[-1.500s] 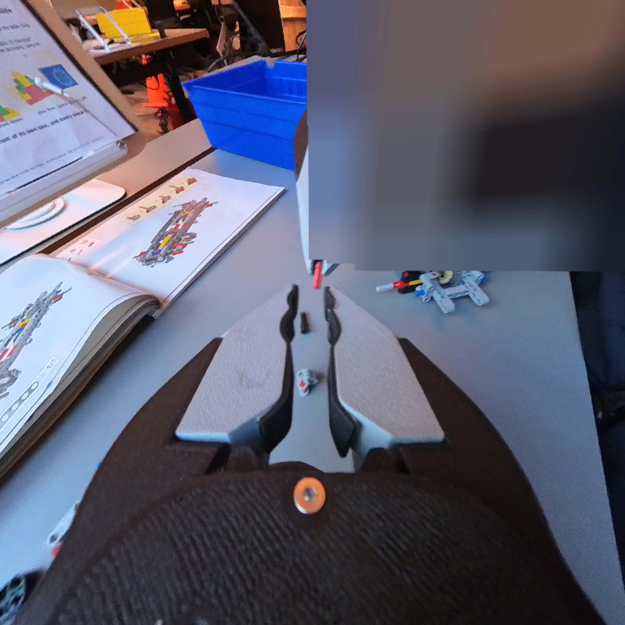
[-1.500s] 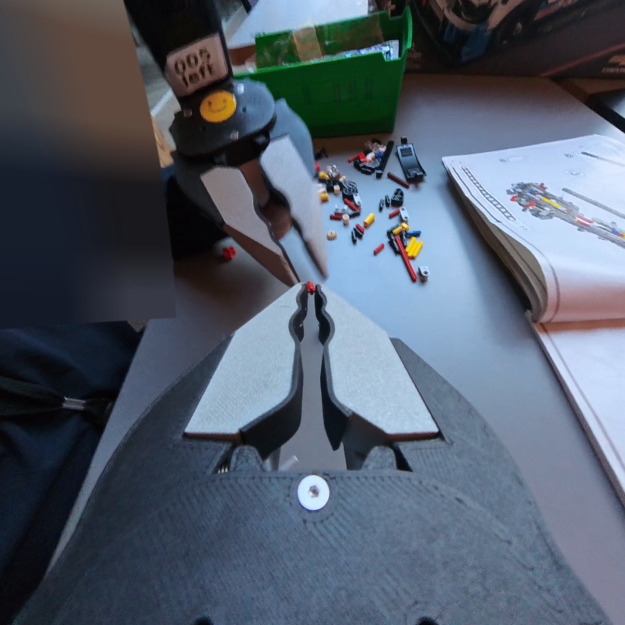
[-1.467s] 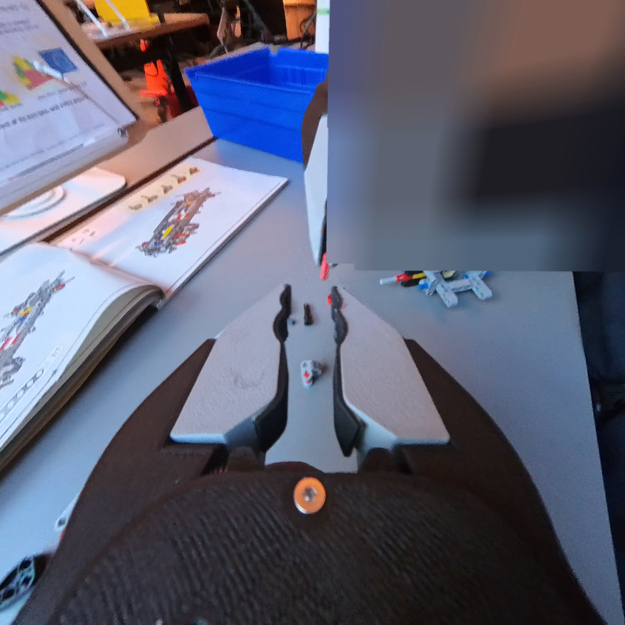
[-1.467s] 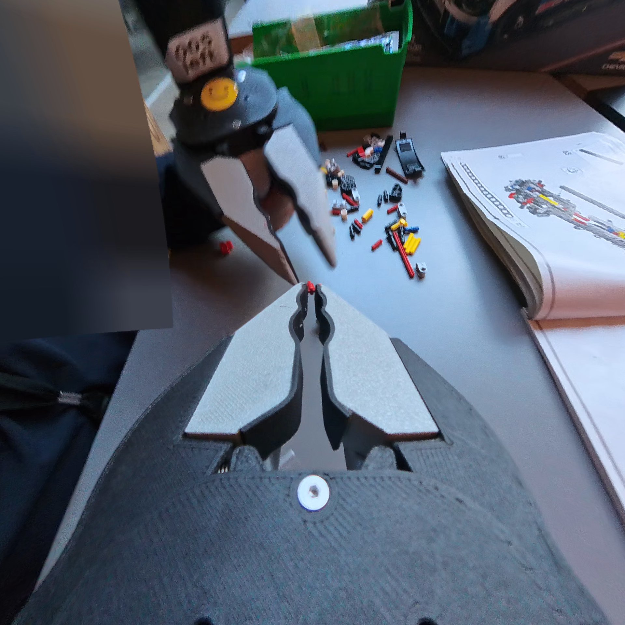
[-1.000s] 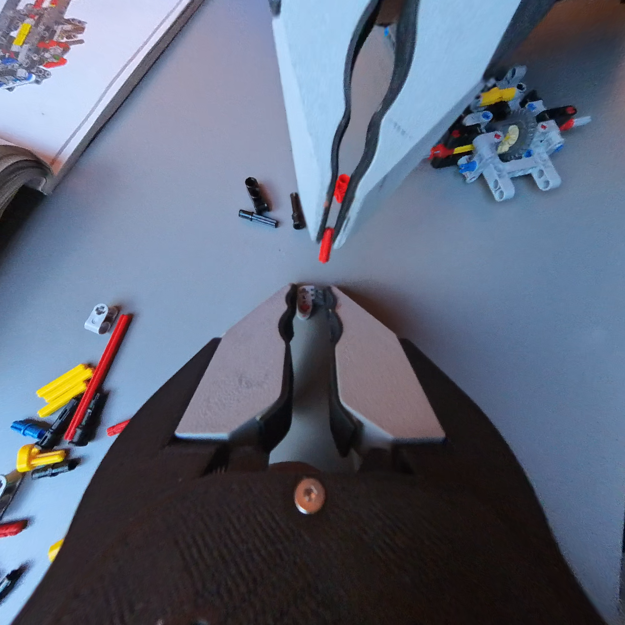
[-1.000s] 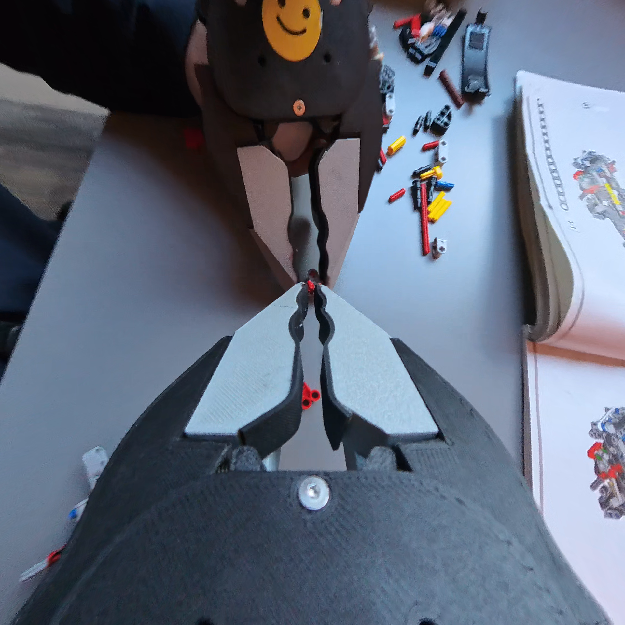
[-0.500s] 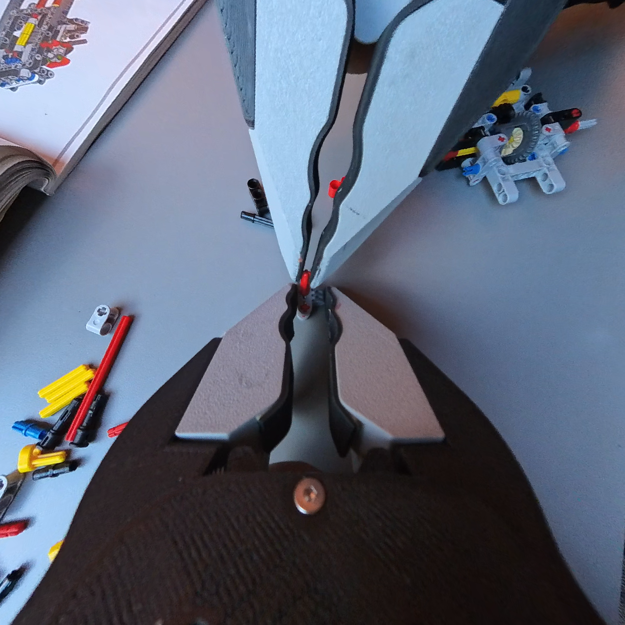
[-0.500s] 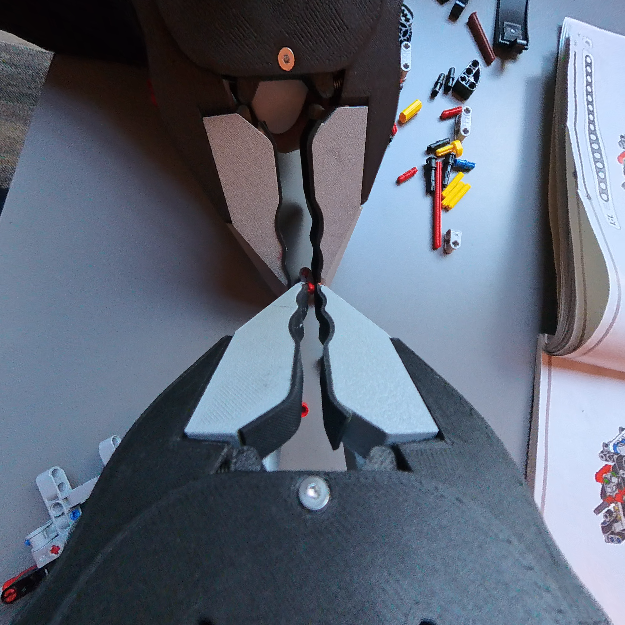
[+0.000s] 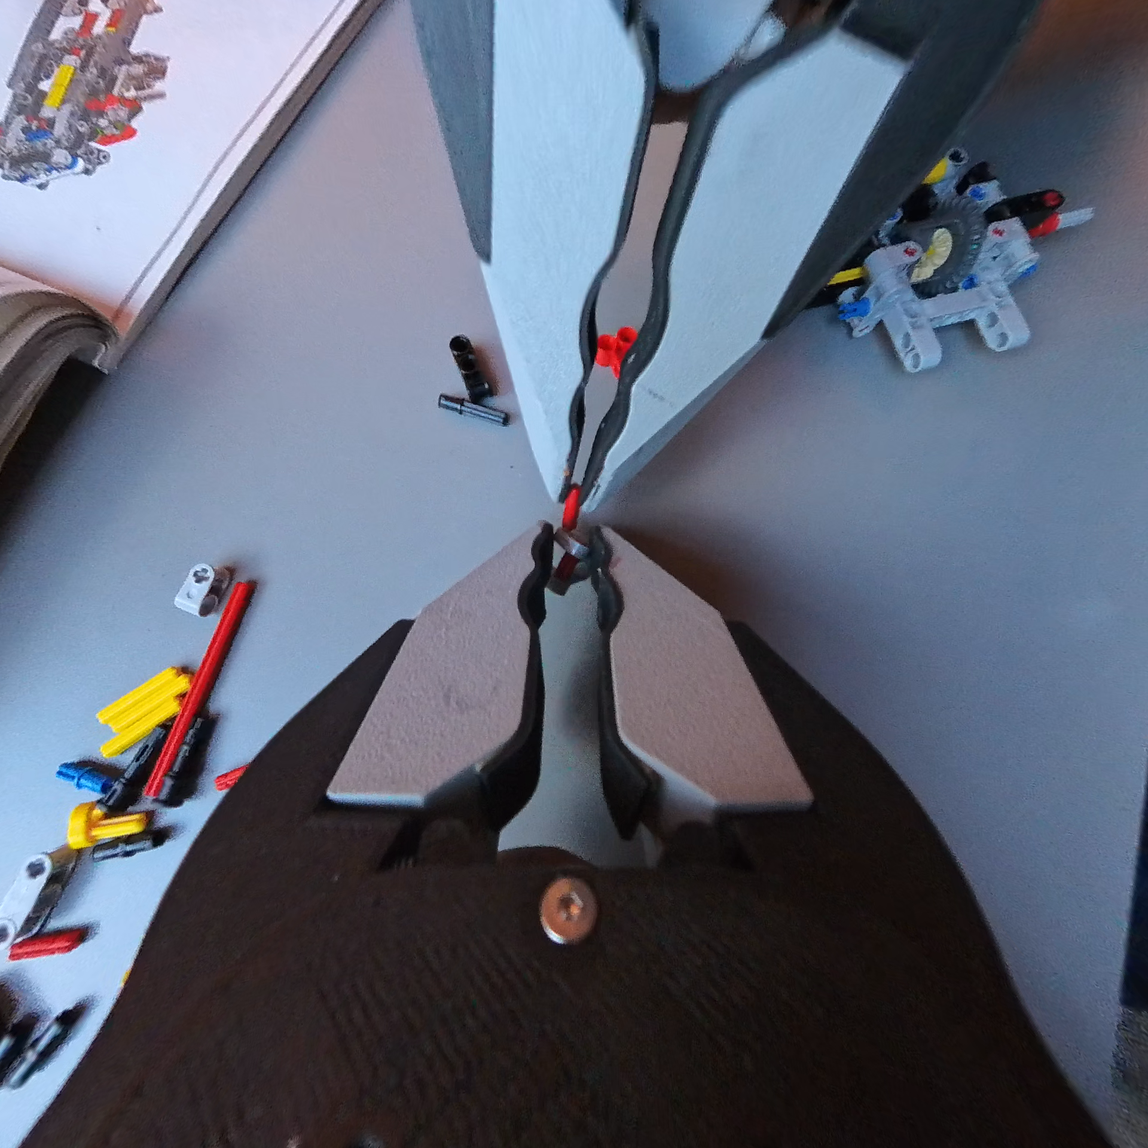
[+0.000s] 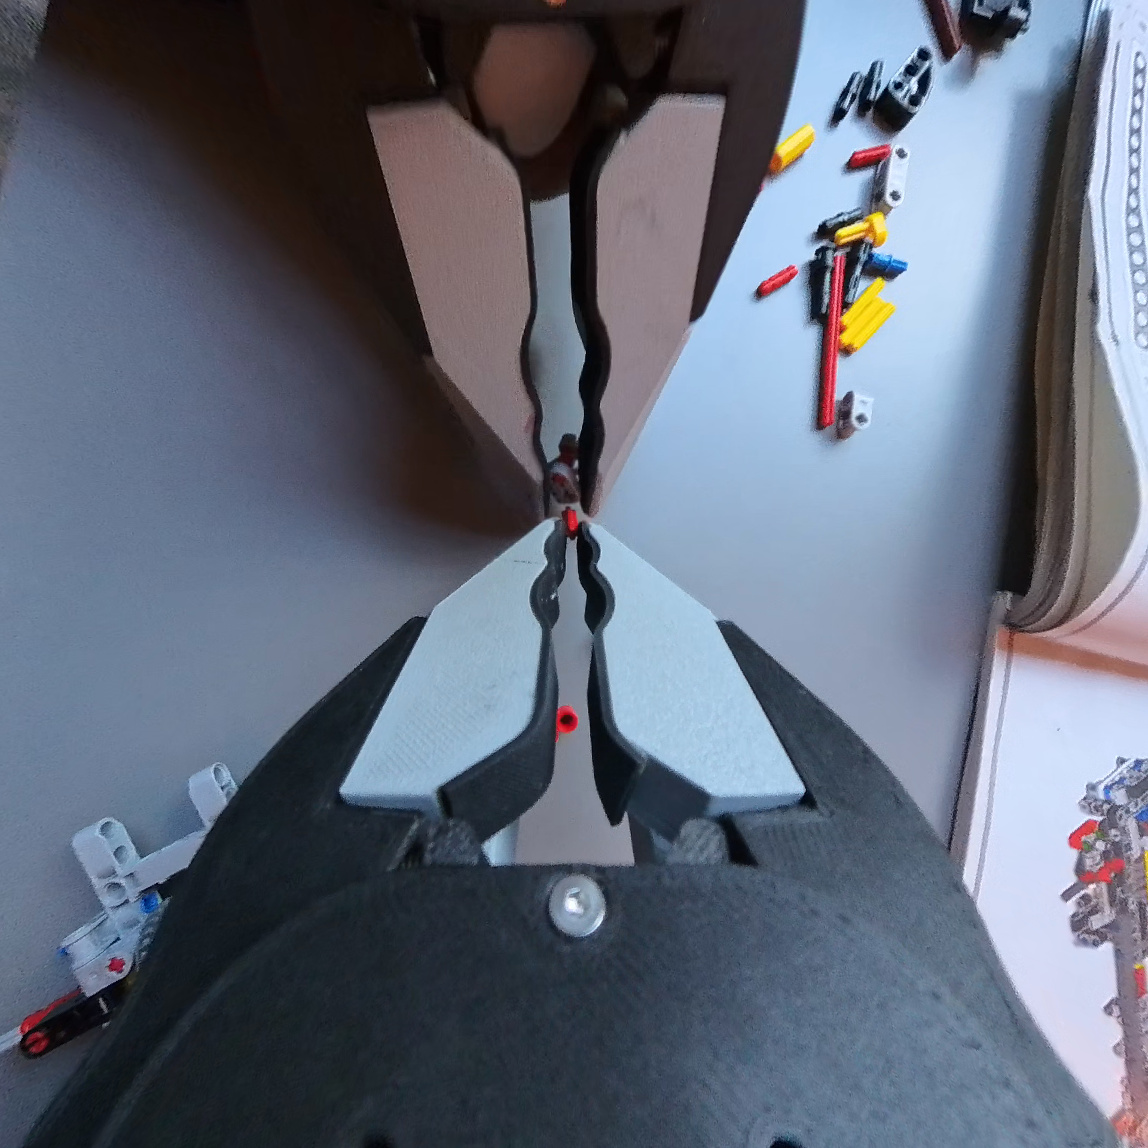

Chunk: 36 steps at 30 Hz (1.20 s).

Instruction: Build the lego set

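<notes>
Your left gripper clamps a small grey piece | your right gripper, at 12 o'clock, pinches a red pin tip-to-tip.

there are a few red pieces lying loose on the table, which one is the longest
The long red rod, left of the left gripper, lying beside the yellow pieces. It runs well past them, while the other loose red pieces, like the short red pin, are only stubs.

red pin | grey connector | yellow axles | grey table
</notes>
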Tool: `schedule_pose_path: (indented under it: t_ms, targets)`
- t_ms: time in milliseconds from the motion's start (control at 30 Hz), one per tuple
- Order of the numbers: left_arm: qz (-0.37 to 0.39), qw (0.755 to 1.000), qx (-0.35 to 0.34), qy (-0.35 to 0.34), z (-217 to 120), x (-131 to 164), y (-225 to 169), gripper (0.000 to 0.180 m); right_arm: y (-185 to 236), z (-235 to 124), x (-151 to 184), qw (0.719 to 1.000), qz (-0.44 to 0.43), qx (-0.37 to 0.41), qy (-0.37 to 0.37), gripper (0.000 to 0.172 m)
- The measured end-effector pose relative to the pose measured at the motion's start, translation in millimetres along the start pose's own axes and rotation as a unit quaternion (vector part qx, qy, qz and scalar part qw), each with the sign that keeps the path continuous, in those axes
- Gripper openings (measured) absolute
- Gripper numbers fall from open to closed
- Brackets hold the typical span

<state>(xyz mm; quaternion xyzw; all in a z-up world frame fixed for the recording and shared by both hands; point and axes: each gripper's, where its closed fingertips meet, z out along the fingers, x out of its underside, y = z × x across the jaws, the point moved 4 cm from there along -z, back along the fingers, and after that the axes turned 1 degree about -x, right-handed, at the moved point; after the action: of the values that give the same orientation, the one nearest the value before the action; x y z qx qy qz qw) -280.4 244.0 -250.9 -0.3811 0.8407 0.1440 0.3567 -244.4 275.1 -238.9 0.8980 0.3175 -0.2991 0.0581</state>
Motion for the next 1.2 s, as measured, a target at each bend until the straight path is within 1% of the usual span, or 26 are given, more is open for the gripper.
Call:
schedule_pose_path:
  t_ms: [67, 200, 367, 433, 533, 667, 800, 1000, 1033, 1100, 1200]
  targets:
    - [-0.006, 1.000, 0.009, -0.011, -3, -5, -2, 0.009, 1, 2, 3, 1.000, 0.002, 0.006, -0.003, 0.001]
    - [-0.002, 1.000, 0.008, 0.018, 1, 1, -1, 0.010, 0, -3, 5, 1.000, 0.020, 0.005, -0.020, 0.001]
    - [-0.002, 1.000, 0.011, 0.018, 5, 3, -3, 0.013, -2, -10, 7, 0.999, 0.032, 0.008, -0.037, 0.001]
    - [-0.003, 1.000, 0.010, 0.016, 4, 4, -2, 0.016, -1, -9, 8, 0.998, 0.036, 0.006, -0.041, 0.001]
    - [-0.005, 1.000, 0.000, 0.022, -2, 9, -1, 0.028, 1, -8, 9, 0.998, 0.043, 0.002, -0.047, 0.001]
    - [-0.012, 0.999, -0.019, 0.033, -12, 18, 0, 0.031, 2, -10, 6, 0.998, 0.045, -0.001, -0.054, 0.001]
    - [-0.028, 0.999, -0.018, 0.015, -14, 20, -3, 0.028, 2, -10, -3, 0.996, 0.048, -0.012, -0.074, 0.001]
    - [-0.035, 0.999, -0.011, 0.005, -7, 14, -5, 0.031, -1, 6, -1, 0.998, 0.048, -0.016, -0.042, 0.001]
    - [-0.033, 0.999, -0.014, 0.004, -7, 14, -5, 0.030, 0, 6, -1, 0.998, 0.052, -0.019, -0.042, 0.001]
    - [-0.027, 0.999, -0.019, 0.001, -6, 14, -5, 0.018, 0, 6, -1, 0.997, 0.054, -0.019, -0.044, 0.001]
    - [-0.043, 0.999, -0.022, -0.010, -6, 14, -1, 0.017, -1, 4, -1, 0.997, 0.060, -0.017, -0.049, 0.001]
